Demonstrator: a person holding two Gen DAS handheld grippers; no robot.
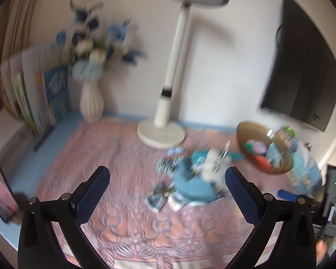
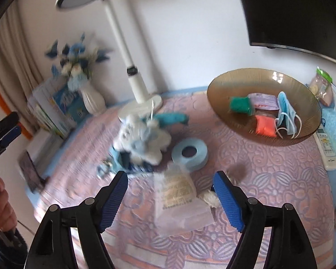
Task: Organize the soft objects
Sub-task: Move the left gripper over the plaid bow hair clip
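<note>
The left tongs (image 1: 168,192) are standing wide apart with nothing between them, hovering over the pink patterned cloth (image 1: 127,224) covering the tabletop. The right tongs (image 2: 171,198) are likewise spread apart, empty, hanging above a clear packet (image 2: 177,199) lying on the cloth between their blue pads (image 2: 228,204). A blurred pile of soft things, with a white-and-blue plush toy (image 2: 143,136) on top and a teal cloth (image 2: 172,117) behind it, is sitting mid-cloth, just beside a pale blue ring (image 2: 190,151). The brown bowl (image 2: 221,83) is resting to the right, holding a green piece (image 2: 240,105), an orange piece (image 2: 265,129), a purple packet (image 2: 264,100) and a blue face mask (image 2: 285,112). A lamp (image 1: 162,132) and a vase (image 1: 91,100) of blue flowers are standing by the wall.
</note>
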